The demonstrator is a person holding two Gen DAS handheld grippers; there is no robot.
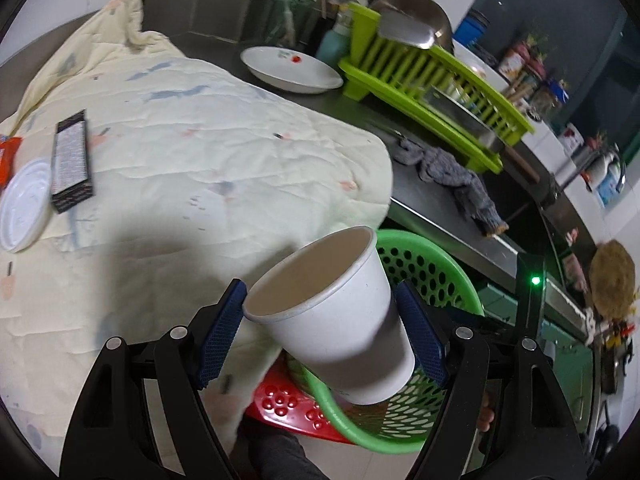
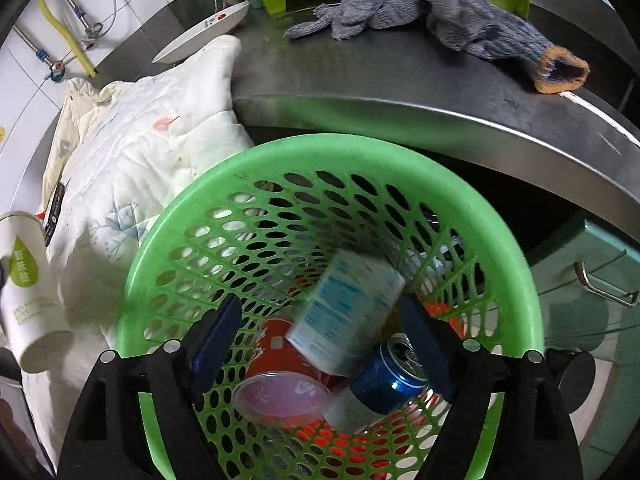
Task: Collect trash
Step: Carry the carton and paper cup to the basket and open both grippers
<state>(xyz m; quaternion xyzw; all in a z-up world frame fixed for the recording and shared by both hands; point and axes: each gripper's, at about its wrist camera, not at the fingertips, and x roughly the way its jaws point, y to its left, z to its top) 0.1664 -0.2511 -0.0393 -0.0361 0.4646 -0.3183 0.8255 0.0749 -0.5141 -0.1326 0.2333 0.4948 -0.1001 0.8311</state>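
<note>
The paper cup (image 1: 332, 316), clamped in the left gripper (image 1: 324, 336), is best carried fully over the green basket (image 1: 436, 276) before release, while the right gripper (image 2: 320, 344) hangs open above it

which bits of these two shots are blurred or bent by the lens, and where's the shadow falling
Left wrist view: the paper cup is sharp, the far counter clutter smears, the green dish rack bows with fisheye curve, and a soft shadow lies on the quilt. Right wrist view: the white carton in the green basket is motion-blurred, the blue can crisper; the steel counter edge curves.
</note>
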